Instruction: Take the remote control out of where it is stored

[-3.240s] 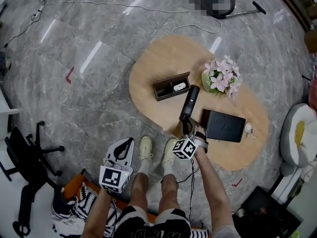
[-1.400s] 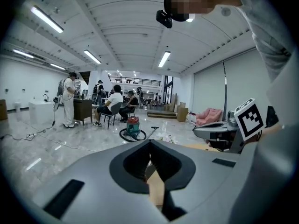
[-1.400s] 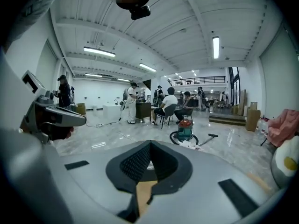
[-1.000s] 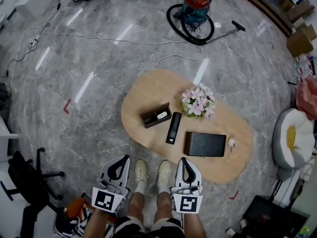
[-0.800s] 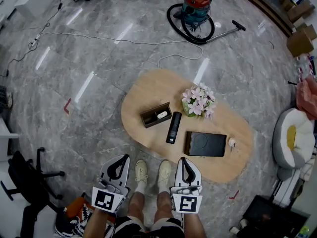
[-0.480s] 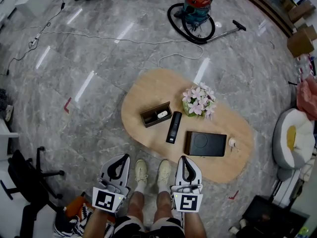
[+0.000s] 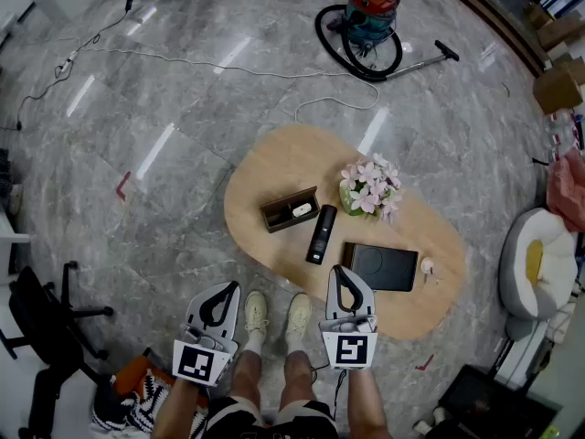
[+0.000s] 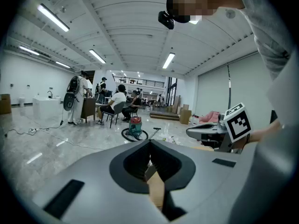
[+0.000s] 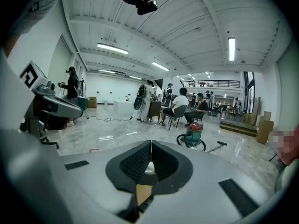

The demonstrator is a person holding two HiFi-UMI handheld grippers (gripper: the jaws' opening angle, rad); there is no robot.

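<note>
Pointing away from the person and tipped a little downward, the left gripper (image 7: 228, 287) has its jaws pressed together with nothing between them, as its own view shows (image 8: 150, 154). The right gripper (image 7: 340, 270) is likewise closed and empty (image 9: 150, 154). It sits a little farther out than the left one, and in the head view its tip overlaps the near edge of the oval wooden table (image 7: 274, 158).

The remote control (image 7: 320, 233) lies flat on the bare tabletop, out of its storage and well apart from both grippers. It is just to the right of an open brown box (image 7: 285, 216) that holds a small white object (image 7: 302, 209). To the right of the remote's near end is a flat black case (image 7: 384, 268), with a small pale item (image 7: 426, 265) beside that. A pot of pink flowers (image 7: 370, 187) stands on the far side of the case.

Grey polished stone floor (image 7: 183, 90) spreads all around. A red and teal vacuum cleaner (image 7: 375, 16) with its hose stands far off, and a white cable (image 7: 228, 67) trails across the floor. A black office chair (image 7: 46, 314) is at near left and a white padded seat (image 7: 535, 263) at right.

Both forearms rise from the bottom of the head view, side by side over the knees, above a pair of pale shoes (image 7: 254, 311).
</note>
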